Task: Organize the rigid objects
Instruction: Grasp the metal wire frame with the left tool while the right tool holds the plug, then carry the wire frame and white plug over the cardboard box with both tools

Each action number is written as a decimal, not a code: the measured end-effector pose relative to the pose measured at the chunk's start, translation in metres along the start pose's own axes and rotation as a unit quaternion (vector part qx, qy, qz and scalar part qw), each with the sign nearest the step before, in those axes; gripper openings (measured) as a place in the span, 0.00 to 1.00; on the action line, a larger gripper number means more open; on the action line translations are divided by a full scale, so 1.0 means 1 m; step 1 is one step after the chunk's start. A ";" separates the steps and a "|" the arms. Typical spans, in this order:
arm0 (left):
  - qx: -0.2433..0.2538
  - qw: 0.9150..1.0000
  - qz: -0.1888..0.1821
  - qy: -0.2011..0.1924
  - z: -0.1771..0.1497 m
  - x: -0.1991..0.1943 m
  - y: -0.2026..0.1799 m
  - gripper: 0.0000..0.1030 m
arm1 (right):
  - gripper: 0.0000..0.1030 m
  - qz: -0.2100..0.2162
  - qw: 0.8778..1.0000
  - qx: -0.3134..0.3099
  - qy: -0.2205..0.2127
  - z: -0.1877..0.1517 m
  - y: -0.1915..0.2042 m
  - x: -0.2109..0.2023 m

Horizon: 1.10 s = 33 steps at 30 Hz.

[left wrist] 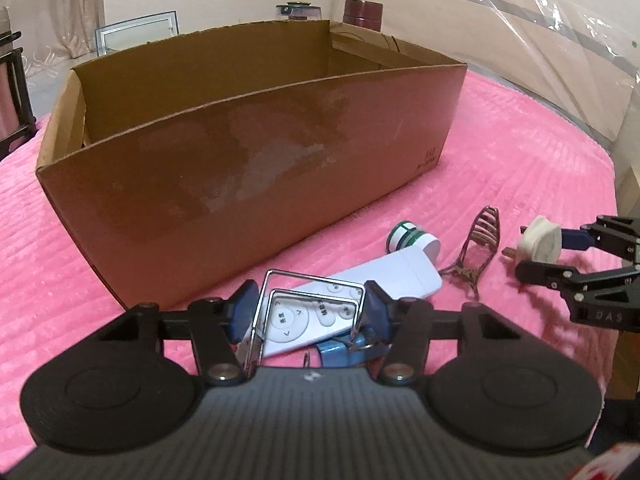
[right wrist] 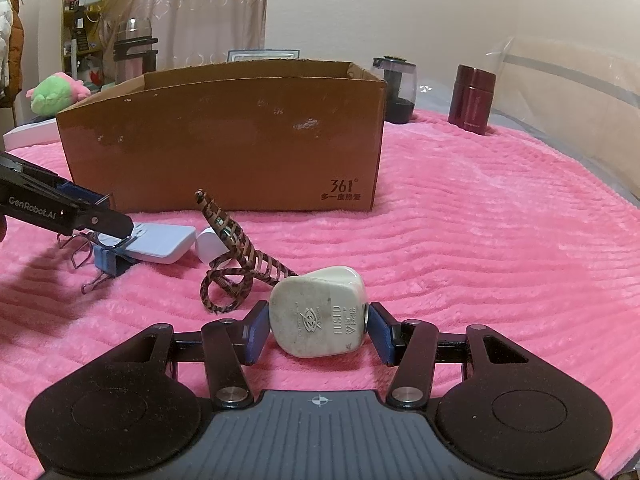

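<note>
An open cardboard box (left wrist: 248,152) (right wrist: 224,136) stands on the pink blanket. My left gripper (left wrist: 308,314) is shut on the wire handles of a blue binder clip (left wrist: 344,350) (right wrist: 106,260), which lies against a white remote (left wrist: 352,292) (right wrist: 160,244). My right gripper (right wrist: 316,330) (left wrist: 560,256) has its pads on both sides of a white plug (right wrist: 320,316) (left wrist: 538,240) that rests on the blanket. A brown woven hair clip (left wrist: 480,240) (right wrist: 236,248) and a small white and green bottle (left wrist: 412,240) (right wrist: 210,244) lie between them.
A dark jar (right wrist: 398,88) and a maroon flask (right wrist: 472,98) stand behind the box. A green plush toy (right wrist: 54,94) and a shelf are at the far left. Clear plastic sheeting (left wrist: 520,40) hangs to the right. The blanket's edge (left wrist: 608,200) drops off on the right.
</note>
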<state>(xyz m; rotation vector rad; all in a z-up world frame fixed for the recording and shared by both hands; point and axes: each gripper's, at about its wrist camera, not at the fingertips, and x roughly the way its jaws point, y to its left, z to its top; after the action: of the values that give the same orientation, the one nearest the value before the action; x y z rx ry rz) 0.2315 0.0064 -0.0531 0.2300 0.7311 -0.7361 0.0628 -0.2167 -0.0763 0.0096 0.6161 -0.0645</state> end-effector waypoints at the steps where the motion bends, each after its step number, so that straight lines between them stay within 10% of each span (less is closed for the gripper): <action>1: 0.001 1.000 0.000 0.000 0.000 -0.001 0.000 0.50 | 0.48 0.000 1.000 0.000 0.000 0.000 0.000 0.000; 33: -0.056 0.989 0.098 -0.093 0.019 -0.076 -0.007 0.47 | 0.48 -0.001 0.999 0.024 -0.033 0.026 -0.022 -0.030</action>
<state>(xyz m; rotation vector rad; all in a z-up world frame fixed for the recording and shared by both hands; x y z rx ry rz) 0.1973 0.0334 0.0127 0.1257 0.5607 -0.5202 0.0525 -0.2377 -0.0375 0.0526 0.5482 -0.0806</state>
